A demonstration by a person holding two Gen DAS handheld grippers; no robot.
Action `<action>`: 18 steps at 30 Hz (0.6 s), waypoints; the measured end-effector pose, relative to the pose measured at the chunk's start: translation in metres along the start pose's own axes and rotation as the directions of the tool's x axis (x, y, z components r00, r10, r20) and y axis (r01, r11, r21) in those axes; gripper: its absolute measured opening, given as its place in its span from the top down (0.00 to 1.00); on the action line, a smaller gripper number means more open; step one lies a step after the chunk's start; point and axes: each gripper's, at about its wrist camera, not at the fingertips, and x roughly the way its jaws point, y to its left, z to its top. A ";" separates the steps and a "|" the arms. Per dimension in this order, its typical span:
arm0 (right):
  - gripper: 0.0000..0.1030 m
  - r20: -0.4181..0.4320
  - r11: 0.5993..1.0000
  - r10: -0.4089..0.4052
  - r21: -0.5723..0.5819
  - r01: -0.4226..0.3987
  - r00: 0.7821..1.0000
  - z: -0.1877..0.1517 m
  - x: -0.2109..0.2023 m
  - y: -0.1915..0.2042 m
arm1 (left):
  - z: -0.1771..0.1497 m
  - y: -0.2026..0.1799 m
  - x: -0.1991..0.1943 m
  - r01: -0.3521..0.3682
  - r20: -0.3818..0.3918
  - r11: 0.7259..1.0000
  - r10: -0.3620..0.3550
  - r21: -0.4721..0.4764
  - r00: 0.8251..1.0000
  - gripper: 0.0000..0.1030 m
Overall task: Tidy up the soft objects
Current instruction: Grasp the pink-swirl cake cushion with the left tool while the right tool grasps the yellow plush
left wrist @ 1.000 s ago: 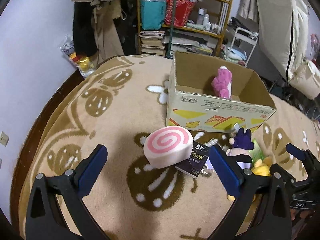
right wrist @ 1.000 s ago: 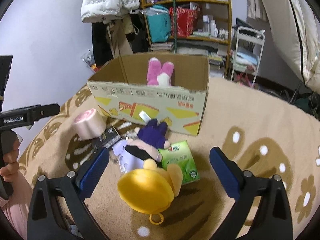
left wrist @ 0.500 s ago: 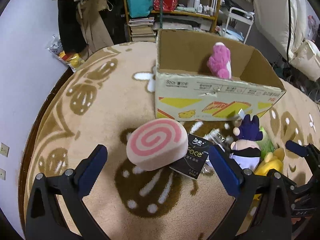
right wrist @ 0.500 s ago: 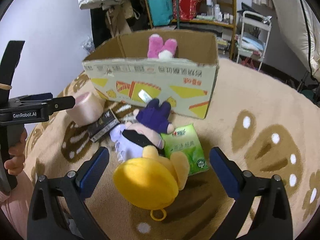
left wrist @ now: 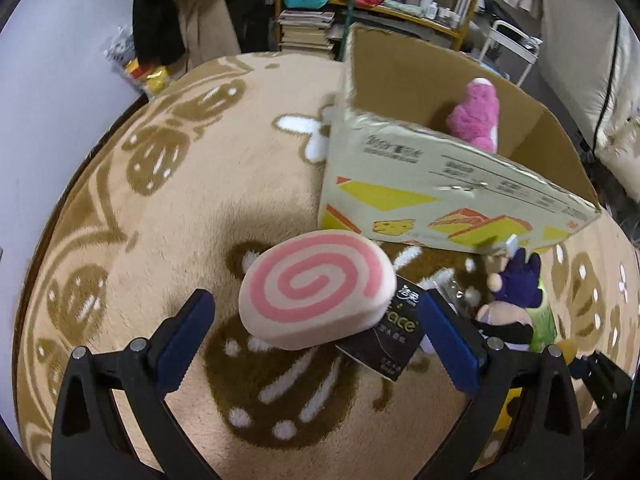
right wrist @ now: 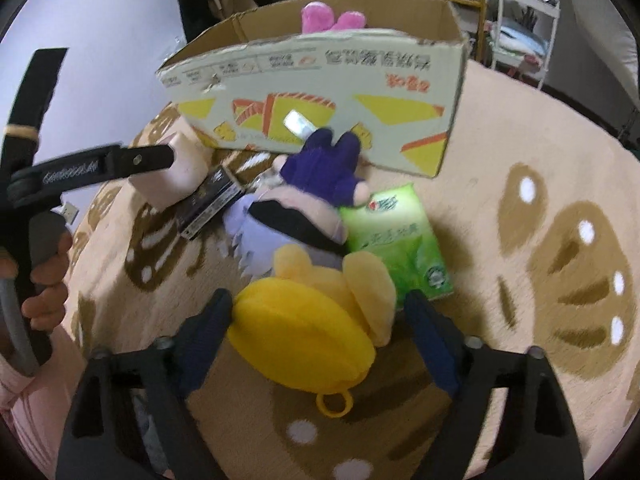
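Note:
A pink-and-cream swirl-roll cushion (left wrist: 316, 286) lies on the beige rug, just ahead of and between the fingers of my open left gripper (left wrist: 316, 338). A yellow plush (right wrist: 308, 330) lies between the fingers of my open right gripper (right wrist: 320, 330), with a purple-haired doll (right wrist: 304, 196) behind it. An open cardboard box (left wrist: 452, 196) holds a pink plush (left wrist: 476, 114). The box also shows in the right wrist view (right wrist: 320, 92).
A black tissue pack (left wrist: 384, 334) leans against the cushion. A green tissue pack (right wrist: 398, 236) lies right of the doll. The left gripper's arm (right wrist: 100, 166) shows at left in the right wrist view. Shelves and clothes stand beyond the rug.
Both grippers have moved forward and down. The cushion now sits close between the left fingers; the yellow plush now sits between the right fingers. Both stay open.

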 end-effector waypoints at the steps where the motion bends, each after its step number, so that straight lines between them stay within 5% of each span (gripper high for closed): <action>1: 0.21 -0.004 1.000 0.007 -0.001 -0.007 1.000 0.000 0.001 0.000 | 0.000 0.001 0.002 -0.005 -0.003 1.000 0.005 -0.005 1.000 0.03; 4: 0.28 -0.006 1.000 0.010 -0.001 -0.010 1.000 0.001 0.004 0.000 | 0.002 0.002 0.006 -0.003 -0.010 1.000 0.003 -0.018 1.000 0.03; 13: 0.28 -0.013 1.000 0.023 0.011 -0.023 1.000 0.002 0.006 -0.003 | 0.004 0.008 0.019 -0.013 -0.037 0.999 0.011 -0.048 0.999 0.03; 18: 0.28 -0.020 1.000 0.023 0.007 -0.023 1.000 0.003 0.005 -0.004 | 0.003 0.011 0.018 0.024 -0.036 0.998 -0.026 -0.058 0.999 0.14</action>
